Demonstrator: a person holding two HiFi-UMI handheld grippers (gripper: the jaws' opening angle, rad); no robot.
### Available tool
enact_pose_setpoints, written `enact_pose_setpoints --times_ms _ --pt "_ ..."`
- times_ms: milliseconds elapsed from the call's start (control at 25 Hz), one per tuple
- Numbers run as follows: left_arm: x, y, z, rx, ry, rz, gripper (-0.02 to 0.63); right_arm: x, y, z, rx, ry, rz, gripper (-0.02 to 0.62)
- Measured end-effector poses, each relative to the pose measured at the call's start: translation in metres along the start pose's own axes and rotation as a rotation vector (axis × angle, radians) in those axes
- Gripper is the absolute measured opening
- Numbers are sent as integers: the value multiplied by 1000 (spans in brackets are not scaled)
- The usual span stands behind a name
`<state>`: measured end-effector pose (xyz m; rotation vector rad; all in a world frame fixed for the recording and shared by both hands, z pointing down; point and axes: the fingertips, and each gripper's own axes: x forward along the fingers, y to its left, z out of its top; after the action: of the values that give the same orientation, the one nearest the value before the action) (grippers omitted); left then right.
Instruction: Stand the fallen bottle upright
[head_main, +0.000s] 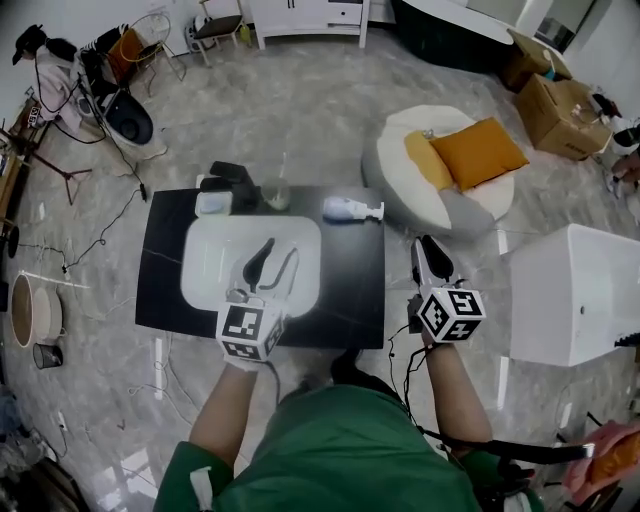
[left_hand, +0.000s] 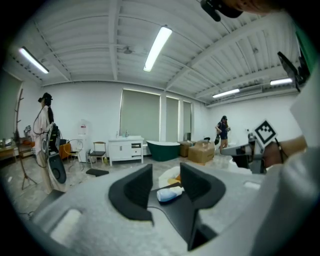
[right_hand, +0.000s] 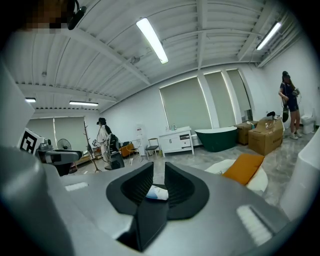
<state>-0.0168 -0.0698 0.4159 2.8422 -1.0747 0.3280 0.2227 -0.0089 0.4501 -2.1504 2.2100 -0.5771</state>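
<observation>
Bottle (head_main: 350, 209) is down on its side on the far right part of the black table (head_main: 345, 290). Cap end points right, near the table's right edge. Pale blue-white body, white cap. Nothing touches it.

Left of it along the far edge:
- a clear glass (head_main: 275, 193), upright
- a small white box (head_main: 213, 203)
- some black items (head_main: 228, 177), can't tell what

White basin (head_main: 205, 265) fills the table's left-centre. Floor (head_main: 300, 100) is grey marble-look tile.

Right of the table is a round white pouffe (head_main: 395, 165) with an orange cushion (head_main: 478, 150) on it. Cardboard boxes (head_main: 560, 105) sit beyond it, and a white tub (head_main: 575, 290) stands at near right. By the back wall: white cabinet (right_hand: 176, 141) and dark green bathtub (right_hand: 216, 137).

Left gripper (head_main: 278, 255):
- above the basin, pointing away from the person toward the far edge, held about level
- jaws spread wide, nothing in them
- its view shows the bottle in the gap, well off

Right gripper (head_main: 428, 245):
- just off the table's right edge, over the floor, pointing forward
- jaws parted by a narrow gap, empty
- bottle shows in that gap too, far off

Both forearms reach forward, marker cubes facing up.
</observation>
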Motion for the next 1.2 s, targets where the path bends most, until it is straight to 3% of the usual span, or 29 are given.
enact_pose_setpoints --times_ms 320,600,920,1200 --pt "22 1 -6 16 69 40 173 62 -42 -31 81 95 45 57" --pt "36 22 -38 -17 142 28 170 113 -72 -88 170 205 -12 57" --pt "53 44 -60 -9 204 -51 166 168 -81 -142 159 329 -48 80" --pt "45 70 -77 63 254 -42 166 209 -83 -174 147 422 -33 87"
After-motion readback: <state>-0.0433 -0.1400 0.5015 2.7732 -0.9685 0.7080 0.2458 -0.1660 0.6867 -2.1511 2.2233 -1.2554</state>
